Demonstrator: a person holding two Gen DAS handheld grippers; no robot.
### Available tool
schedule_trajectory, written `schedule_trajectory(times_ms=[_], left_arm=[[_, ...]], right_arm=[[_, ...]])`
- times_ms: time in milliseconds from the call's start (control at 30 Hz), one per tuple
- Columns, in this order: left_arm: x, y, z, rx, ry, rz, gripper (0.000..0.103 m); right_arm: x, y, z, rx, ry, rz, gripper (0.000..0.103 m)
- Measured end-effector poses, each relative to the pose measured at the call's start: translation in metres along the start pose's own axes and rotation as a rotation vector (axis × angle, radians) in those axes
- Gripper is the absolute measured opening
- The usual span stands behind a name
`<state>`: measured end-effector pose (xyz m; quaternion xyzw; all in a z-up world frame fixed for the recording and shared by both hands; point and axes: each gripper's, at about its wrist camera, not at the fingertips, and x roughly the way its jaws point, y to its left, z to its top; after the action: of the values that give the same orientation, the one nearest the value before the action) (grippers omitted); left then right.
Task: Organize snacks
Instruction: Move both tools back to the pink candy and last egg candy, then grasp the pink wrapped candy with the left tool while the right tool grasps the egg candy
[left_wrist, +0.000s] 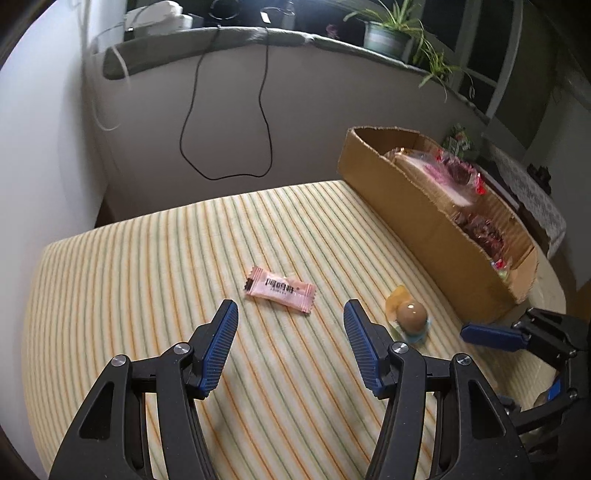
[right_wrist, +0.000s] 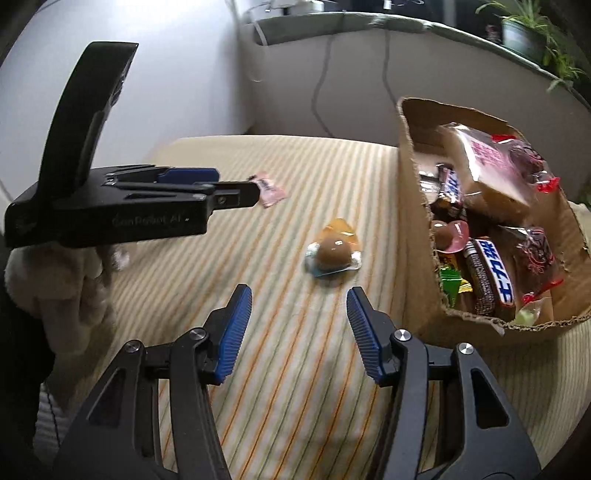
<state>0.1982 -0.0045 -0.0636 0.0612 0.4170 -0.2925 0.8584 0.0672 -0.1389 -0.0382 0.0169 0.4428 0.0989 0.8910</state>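
Two snacks lie loose on the striped bench (left_wrist: 147, 266): a pink sachet (left_wrist: 279, 289) ahead of the left tool (left_wrist: 291, 317), long axis crosswise, and a jelly cup (right_wrist: 333, 254) ahead of the right tool (right_wrist: 300, 303), the nearer one. Both tools are spread and empty. The cardboard box (right_wrist: 413, 221) holds bars in Japanese lettering; "GenRobot AI" seemingly marks the left tool.

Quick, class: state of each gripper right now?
Left gripper: open, holding nothing, pink candy packet just ahead.
Right gripper: open, holding nothing, jelly cup just ahead.
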Motion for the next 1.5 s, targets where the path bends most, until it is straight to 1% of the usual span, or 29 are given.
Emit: schedule_trajectory(times_ms=[100, 200, 367, 433, 500, 600, 667, 800, 833, 933, 1033, 1167, 1233, 1333, 1500], left_arm=[[0.01, 0.003, 0.003, 0.029, 0.011, 0.008, 0.059], [0.019, 0.005, 0.005, 0.062, 0.022, 0.008, 0.059], [0.034, 0.0, 0.008, 0.137, 0.053, 0.014, 0.059], [0.038, -0.003, 0.009, 0.151, 0.054, 0.012, 0.059], [0.038, -0.001, 0.008, 0.15, 0.051, 0.002, 0.059], [0.038, 0.002, 0.007, 0.138, 0.042, -0.017, 0.058], [0.038, 0.003, 0.007, 0.134, 0.035, -0.018, 0.054], [0.037, 0.008, 0.007, 0.108, 0.025, -0.036, 0.044], [0.036, 0.01, 0.007, 0.099, 0.023, -0.043, 0.041], [0.035, 0.015, 0.006, 0.085, 0.017, -0.058, 0.036], [0.032, 0.017, 0.006, 0.082, 0.008, -0.075, 0.034], [0.03, 0.018, 0.005, 0.082, 0.002, -0.093, 0.034], [0.029, 0.018, 0.004, 0.086, 0.002, -0.091, 0.034], [0.03, 0.015, 0.004, 0.095, 0.004, -0.083, 0.033], [0.032, 0.014, 0.004, 0.098, 0.013, -0.075, 0.032]], right_arm=[[0.007, -0.002, 0.003, 0.043, 0.01, -0.008, 0.055], [0.011, -0.002, 0.006, 0.046, 0.016, -0.036, 0.053], [0.022, 0.0, 0.01, 0.061, 0.025, -0.074, 0.053], [0.026, 0.003, 0.013, 0.061, 0.029, -0.086, 0.053], [0.028, 0.007, 0.015, 0.064, 0.029, -0.078, 0.053], [0.025, 0.013, 0.014, 0.067, 0.018, -0.1, 0.053], [0.028, 0.015, 0.015, 0.083, 0.015, -0.116, 0.053], [0.037, 0.016, 0.02, 0.1, 0.011, -0.166, 0.053], [0.038, 0.018, 0.022, 0.1, 0.008, -0.176, 0.051], [0.042, 0.019, 0.024, 0.103, -0.001, -0.218, 0.049], [0.051, 0.024, 0.025, 0.088, 0.015, -0.246, 0.048], [0.059, 0.025, 0.032, 0.097, 0.022, -0.248, 0.045], [0.062, 0.024, 0.036, 0.106, 0.024, -0.249, 0.043], [0.067, 0.027, 0.04, 0.087, 0.024, -0.254, 0.04], [0.073, 0.03, 0.044, 0.063, 0.021, -0.223, 0.037]])
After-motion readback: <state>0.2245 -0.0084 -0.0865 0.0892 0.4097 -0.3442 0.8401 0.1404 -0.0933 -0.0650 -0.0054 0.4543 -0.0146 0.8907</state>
